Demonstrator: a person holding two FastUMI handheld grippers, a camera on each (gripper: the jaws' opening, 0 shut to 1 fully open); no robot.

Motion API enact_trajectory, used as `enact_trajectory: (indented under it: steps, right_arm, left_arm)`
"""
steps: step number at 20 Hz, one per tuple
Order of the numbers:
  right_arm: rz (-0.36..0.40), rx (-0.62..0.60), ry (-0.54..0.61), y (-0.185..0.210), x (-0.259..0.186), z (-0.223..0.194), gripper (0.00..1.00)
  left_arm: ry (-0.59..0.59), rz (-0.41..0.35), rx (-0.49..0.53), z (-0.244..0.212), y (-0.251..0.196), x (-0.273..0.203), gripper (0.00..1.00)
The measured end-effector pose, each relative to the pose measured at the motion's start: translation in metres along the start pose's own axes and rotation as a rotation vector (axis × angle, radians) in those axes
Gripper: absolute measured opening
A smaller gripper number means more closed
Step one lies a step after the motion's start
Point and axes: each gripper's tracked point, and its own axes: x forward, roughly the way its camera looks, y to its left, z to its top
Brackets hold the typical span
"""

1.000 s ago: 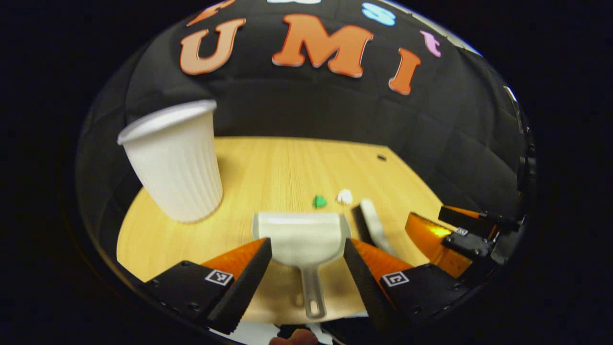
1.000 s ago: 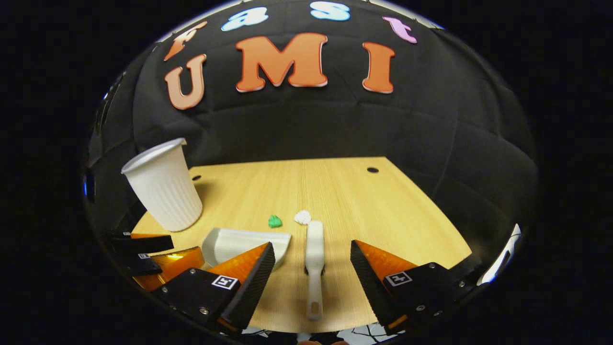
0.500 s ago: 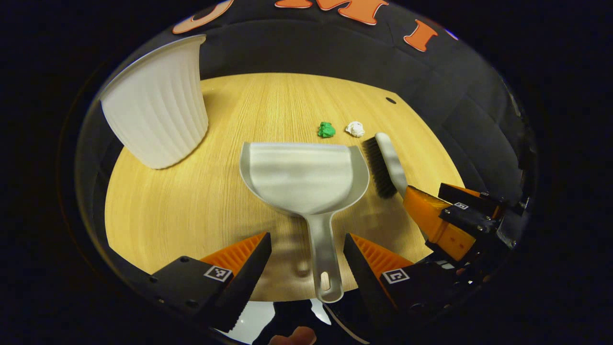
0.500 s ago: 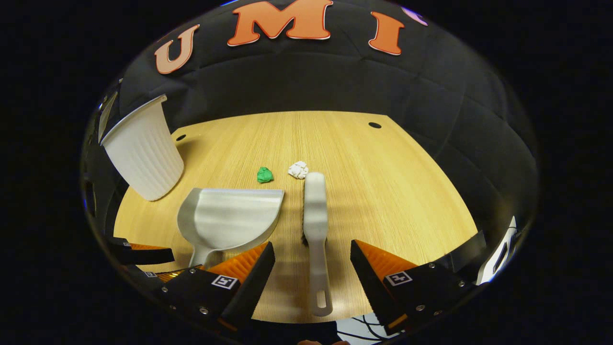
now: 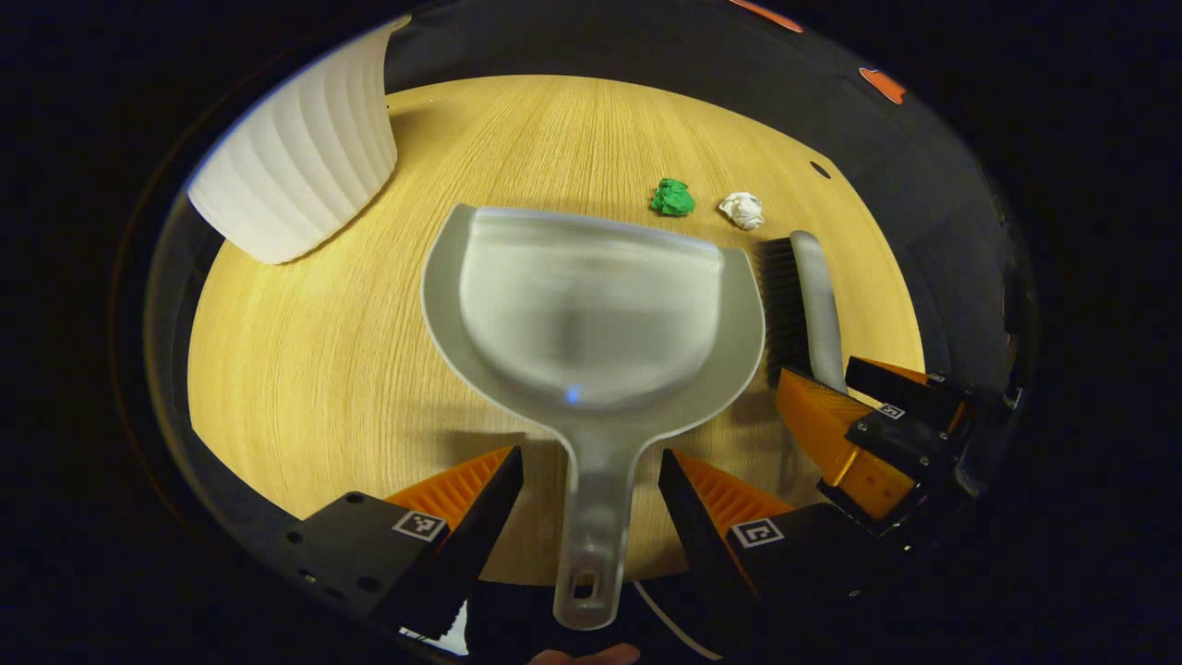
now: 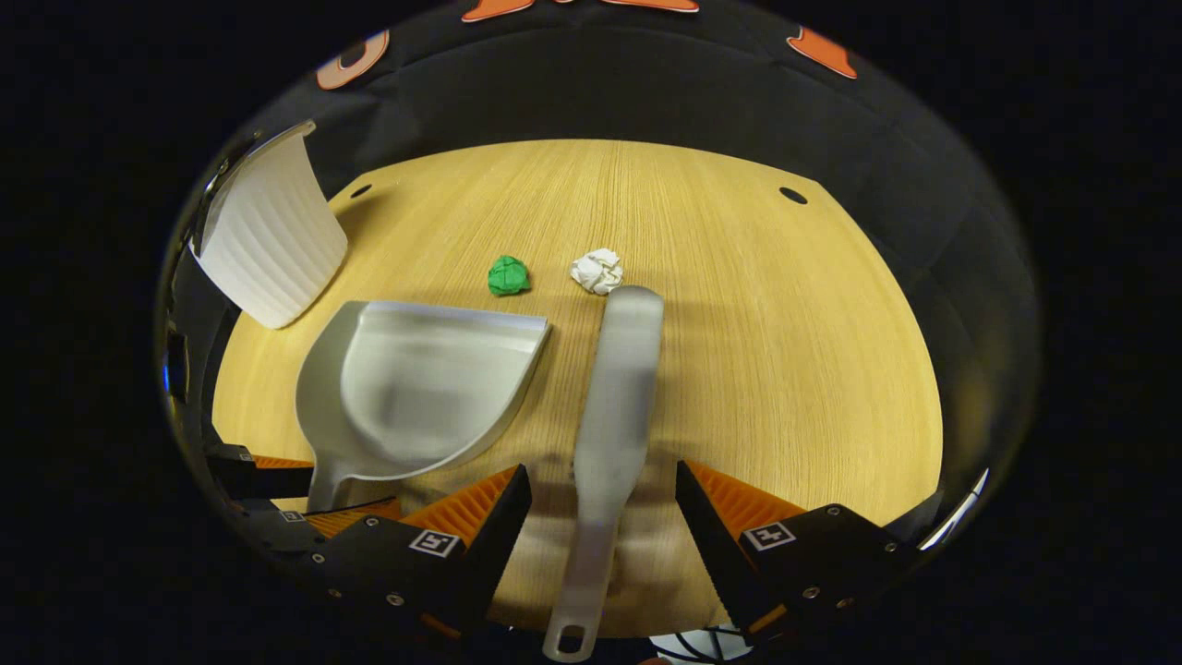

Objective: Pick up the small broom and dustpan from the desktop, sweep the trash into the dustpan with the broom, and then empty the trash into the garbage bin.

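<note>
A pale grey dustpan (image 5: 591, 305) lies flat on the wooden desktop (image 5: 305, 351), its handle running down between the fingers of my left gripper (image 5: 591, 476), which stands open astride it. The small broom (image 6: 614, 388) lies beside the dustpan (image 6: 416, 388), its handle passing between the fingers of my open right gripper (image 6: 602, 489). In the left gripper view the broom (image 5: 803, 296) shows dark bristles, with the right gripper (image 5: 877, 434) over its handle. A green paper ball (image 6: 509, 275) and a white paper ball (image 6: 597, 271) rest just beyond the broom's head.
A white ribbed bin shaped like a cup (image 5: 295, 166) stands at the far left of the desktop; it is also in the right gripper view (image 6: 268, 231). The black cloth wall closes the back. Small dark holes (image 6: 792, 195) mark the far desktop.
Both grippers have tilted down and moved forward over the desktop, so the dustpan and broom look larger and their handles now lie between the open fingers.
</note>
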Motion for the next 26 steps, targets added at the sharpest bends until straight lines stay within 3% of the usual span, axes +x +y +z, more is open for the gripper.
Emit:
enact_trajectory:
  steps: [5,7,8,9,11,17,18,19,20,21,26]
  right_arm:
    - [-0.007,0.022,0.06,-0.001,0.014,0.004,0.75]
    - [-0.025,0.057,0.091,-0.003,0.021,0.003,0.62]
    - [-0.033,0.075,0.101,-0.004,0.021,0.004,0.48]
    - [-0.033,0.079,0.108,-0.003,0.025,0.004,0.43]
    - [-0.038,0.086,0.12,-0.004,0.023,0.005,0.4]
    - [-0.043,0.107,0.141,-0.012,0.022,0.014,0.3]
    - [-0.042,0.108,0.142,-0.017,0.023,0.017,0.29]
    - [-0.041,0.109,0.145,-0.021,0.023,0.021,0.38]
    - [-0.04,0.107,0.145,-0.026,0.023,0.027,0.38]
    - [-0.045,0.103,0.14,-0.033,0.025,0.033,0.28]
    - [-0.021,0.052,0.124,-0.052,0.04,0.069,0.29]
  left_arm:
    - [0.068,-0.001,0.016,0.002,-0.002,0.012,0.88]
    - [0.11,-0.019,0.039,0.002,-0.006,0.015,0.74]
    - [0.126,-0.021,0.055,0.003,-0.005,0.016,0.62]
    - [0.14,-0.025,0.063,0.003,-0.004,0.019,0.49]
    - [0.162,-0.036,0.088,0.001,-0.004,0.022,0.38]
    - [0.184,-0.048,0.141,0.007,-0.003,0.02,0.32]
    - [0.193,-0.05,0.151,0.007,-0.002,0.019,0.3]
    - [0.193,-0.053,0.156,0.008,-0.001,0.018,0.3]
    - [0.202,-0.054,0.17,0.008,0.001,0.018,0.29]
    - [0.203,-0.055,0.179,0.009,0.002,0.016,0.29]
    - [0.225,-0.069,0.24,0.015,0.009,0.009,0.29]
